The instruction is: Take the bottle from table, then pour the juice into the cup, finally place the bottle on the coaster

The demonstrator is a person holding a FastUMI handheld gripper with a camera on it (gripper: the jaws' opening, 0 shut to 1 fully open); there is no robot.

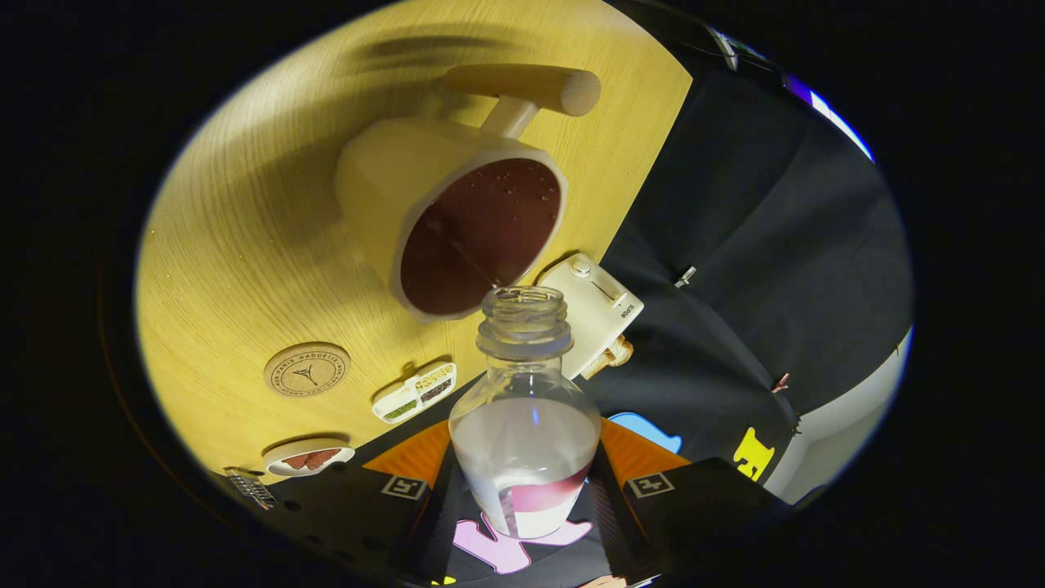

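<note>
My gripper (524, 482) is shut on a clear plastic bottle (524, 425), one finger on each side of its body. The bottle has no cap, and a little reddish juice shows low inside it. The whole view is rolled, so the wooden table (237, 245) appears tilted. Just beyond the bottle's mouth (524, 300) stands a cream cup (457, 220) with a wooden handle (531, 86); it holds dark red juice with a few bubbles. A round cork coaster (307, 369) lies on the table beside the cup, apart from it.
A white toaster-like appliance (596, 310) stands at the table's edge beside the cup. A small white tray with several filled compartments (415, 392), a round dish with a brown piece (309, 457) and a small metal item (249, 486) lie near the fingers.
</note>
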